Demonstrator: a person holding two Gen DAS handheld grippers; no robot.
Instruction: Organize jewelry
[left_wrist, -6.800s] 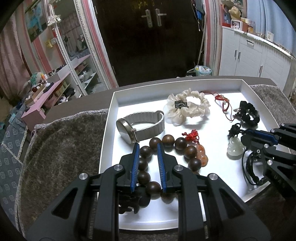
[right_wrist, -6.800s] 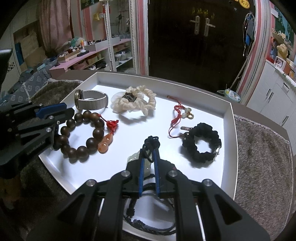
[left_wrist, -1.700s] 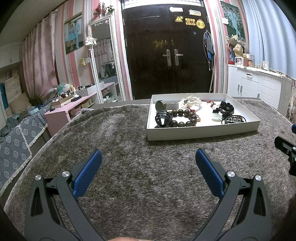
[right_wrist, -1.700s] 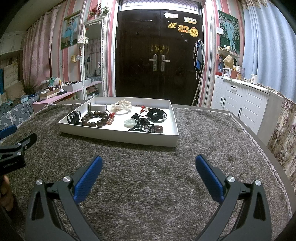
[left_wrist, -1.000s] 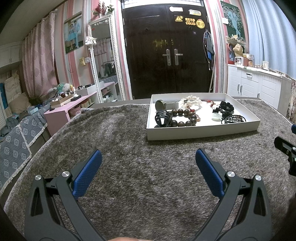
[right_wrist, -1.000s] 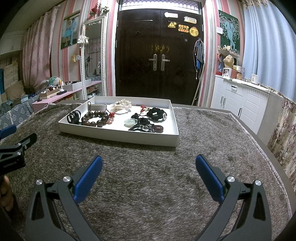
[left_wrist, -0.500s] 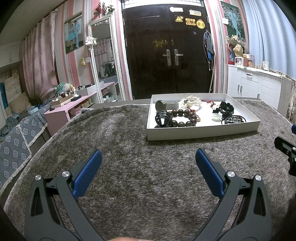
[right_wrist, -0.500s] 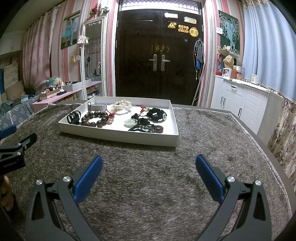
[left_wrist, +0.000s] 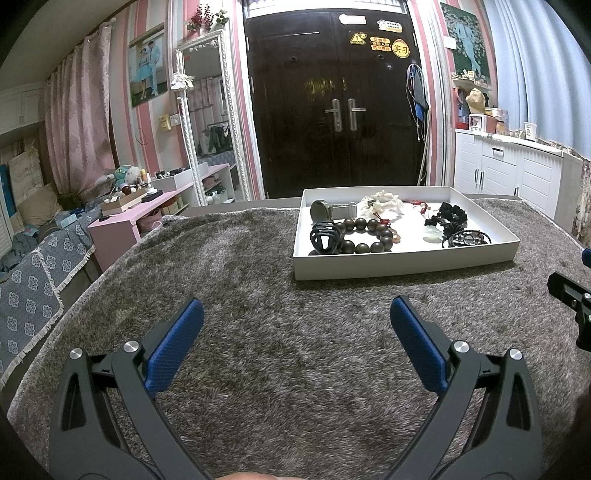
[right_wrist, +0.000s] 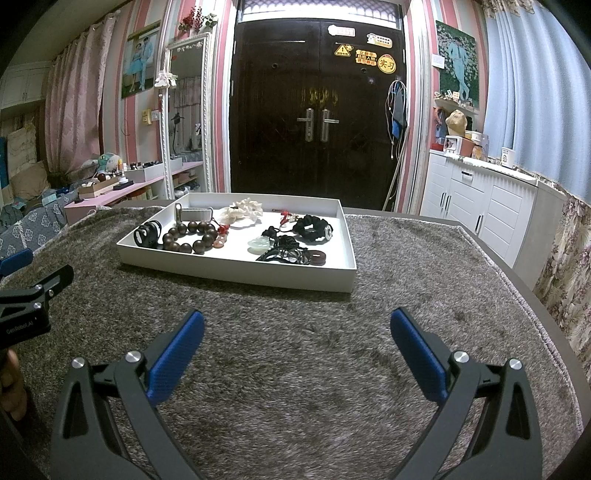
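A white tray (left_wrist: 406, 267) stands on the grey shaggy cloth at the far side; it also shows in the right wrist view (right_wrist: 236, 271). It holds a dark wooden bead bracelet (left_wrist: 365, 240), a watch (left_wrist: 332, 211), a white scrunchie (left_wrist: 382, 202), a black scrunchie (left_wrist: 450, 218), a jade pendant (right_wrist: 260, 243), black cords (right_wrist: 286, 253) and a black coiled band (left_wrist: 324, 238). My left gripper (left_wrist: 295, 339) is open and empty, well short of the tray. My right gripper (right_wrist: 295, 339) is open and empty too, low over the cloth.
The grey shaggy cloth (left_wrist: 258, 295) covers the table. A pink shelf (left_wrist: 147, 210) and a mirror stand at the left, white cabinets (right_wrist: 480, 214) at the right, a dark door behind. The table edge (right_wrist: 524, 288) runs at the right.
6.8 s ago both grippers were shut on pieces in the tray. They have since let go and drawn back. Over the last second nothing has moved.
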